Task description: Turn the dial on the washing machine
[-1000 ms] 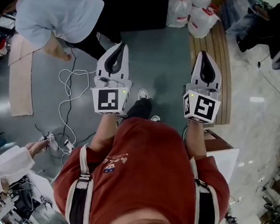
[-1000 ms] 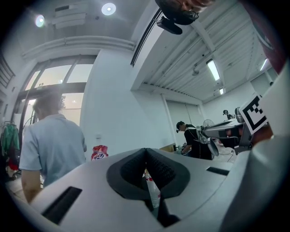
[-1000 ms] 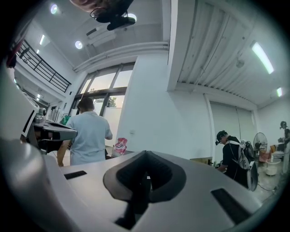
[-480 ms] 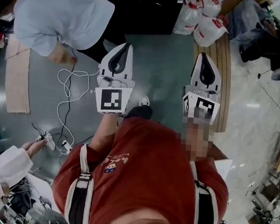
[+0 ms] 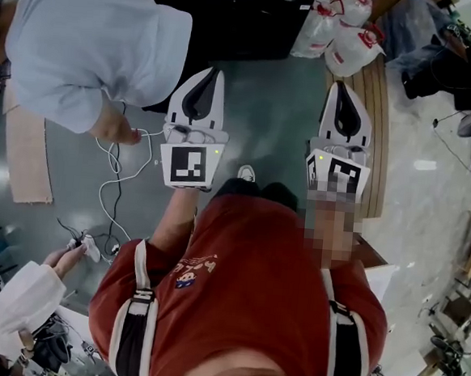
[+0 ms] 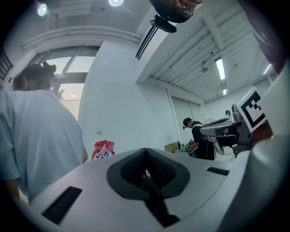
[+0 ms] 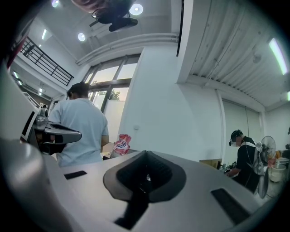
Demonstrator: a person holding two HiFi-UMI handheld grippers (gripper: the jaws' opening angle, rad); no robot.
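Off to the left of the left jaws and a little ahead of them, a person in a pale blue shirt (image 5: 93, 42) bends over a white cable (image 5: 115, 174) that trails across the floor (image 5: 266, 104). The left gripper (image 5: 211, 79) is held level with its jaws clenched pad to pad, and its own view shows nothing between them. Just beside it, the right gripper (image 5: 339, 91) is held the same way, its jaws also pressed together and empty. Beyond the right jaws, slightly to their right, lie white plastic bags (image 5: 345, 38) with red print, and a wooden bench (image 5: 381, 113) runs along that gripper's right side. Neither the washing machine nor its dial appears in any view, so their place relative to the jaws cannot be told. The step in hand looks like the approach, with nothing of the turning begun. The next move calls for finding the machine and bringing one gripper up square to the dial. Its jaws must then part wide enough to straddle the knob and close on it before any twist.
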